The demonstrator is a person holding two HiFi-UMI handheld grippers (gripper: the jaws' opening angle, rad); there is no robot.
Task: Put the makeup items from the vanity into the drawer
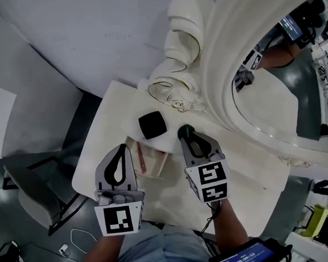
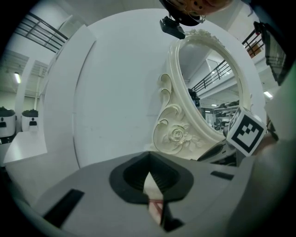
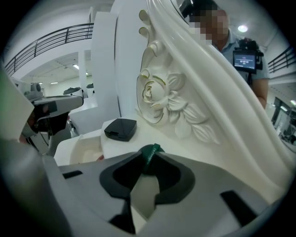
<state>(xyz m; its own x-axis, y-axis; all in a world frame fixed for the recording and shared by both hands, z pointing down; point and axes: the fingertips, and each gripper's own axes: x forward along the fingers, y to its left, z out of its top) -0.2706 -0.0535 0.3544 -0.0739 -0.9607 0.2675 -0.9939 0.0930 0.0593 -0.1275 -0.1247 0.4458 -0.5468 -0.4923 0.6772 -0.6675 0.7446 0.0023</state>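
Our right hand-held gripper (image 1: 189,137) is clamped on a small dark-green makeup item (image 3: 150,153) just right of the open cream drawer (image 1: 158,161). We should lower it into the drawer before releasing. Our left hand-held gripper (image 1: 122,149), jaws together and empty, hovers at the drawer's left.

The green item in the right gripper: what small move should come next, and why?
Probably shift it left in the head view, over the open drawer. The right gripper is shut on the green item above the tabletop, and the drawer lies just beside it.
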